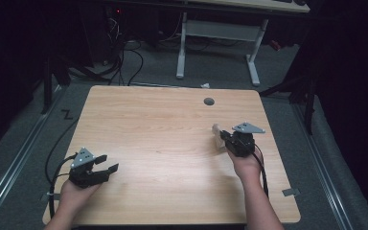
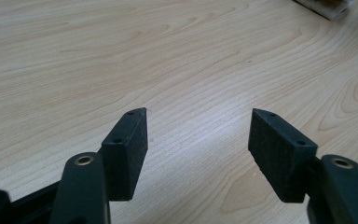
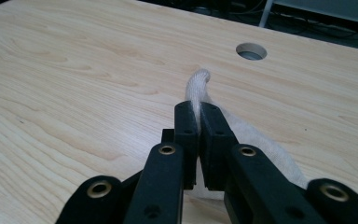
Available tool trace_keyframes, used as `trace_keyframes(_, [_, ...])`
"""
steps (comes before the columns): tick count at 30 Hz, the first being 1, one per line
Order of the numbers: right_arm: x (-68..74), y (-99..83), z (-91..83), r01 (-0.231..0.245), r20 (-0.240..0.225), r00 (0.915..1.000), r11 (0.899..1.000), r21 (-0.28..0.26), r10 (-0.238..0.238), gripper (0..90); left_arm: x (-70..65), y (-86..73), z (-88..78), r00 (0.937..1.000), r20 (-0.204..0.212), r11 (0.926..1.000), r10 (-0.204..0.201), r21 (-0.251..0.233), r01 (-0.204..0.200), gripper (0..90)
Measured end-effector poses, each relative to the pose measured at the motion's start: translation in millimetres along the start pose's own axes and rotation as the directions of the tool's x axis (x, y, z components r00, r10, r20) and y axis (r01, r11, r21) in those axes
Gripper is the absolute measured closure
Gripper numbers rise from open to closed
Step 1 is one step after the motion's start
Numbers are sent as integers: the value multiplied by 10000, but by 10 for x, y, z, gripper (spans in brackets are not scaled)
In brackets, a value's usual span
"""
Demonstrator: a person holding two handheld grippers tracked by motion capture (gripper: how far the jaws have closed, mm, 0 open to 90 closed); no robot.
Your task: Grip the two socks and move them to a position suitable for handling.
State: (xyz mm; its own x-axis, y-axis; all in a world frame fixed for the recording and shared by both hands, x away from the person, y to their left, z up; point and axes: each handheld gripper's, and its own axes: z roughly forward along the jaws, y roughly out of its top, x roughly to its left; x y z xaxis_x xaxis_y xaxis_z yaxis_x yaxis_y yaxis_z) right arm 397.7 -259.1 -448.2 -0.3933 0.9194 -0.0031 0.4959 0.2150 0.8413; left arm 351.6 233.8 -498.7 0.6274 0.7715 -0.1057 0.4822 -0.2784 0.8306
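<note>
The right gripper [image 3: 199,114] pinches the white cloth [image 3: 261,140] at the table's [image 1: 163,129] three o'clock — grasp done (placing remains); the left gripper [image 2: 198,135], spread, waits at eight o'clock.

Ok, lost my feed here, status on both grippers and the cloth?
Right hand-held gripper shut on white cloth, cloth pinched between pads. Left hand-held gripper open, nothing between its jaws, over bare table. Nothing in the way.
</note>
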Motion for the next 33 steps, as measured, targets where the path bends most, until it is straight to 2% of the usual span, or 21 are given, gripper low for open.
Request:
trace_keyframes(9, [119,94,-138,127,-225,9997,9988,-465,-137,867,1,0,1,10000,32,10000,-5,-27,5,382])
trace_keyframes(14, [246,192,-224,298,-424,9985,9958,-861,-336,867,-5,6,7,10000,57,10000,21,-62,-21,382])
trace_keyframes(23, [364,293,-292,453,-648,9965,9911,-1255,-537,868,-5,7,6,10000,61,10000,39,-70,-39,383])
trace_keyframes(33, [570,465,-341,652,-1090,9902,9793,-1915,-872,868,-11,2,4,10000,60,10000,41,-29,-41,383])
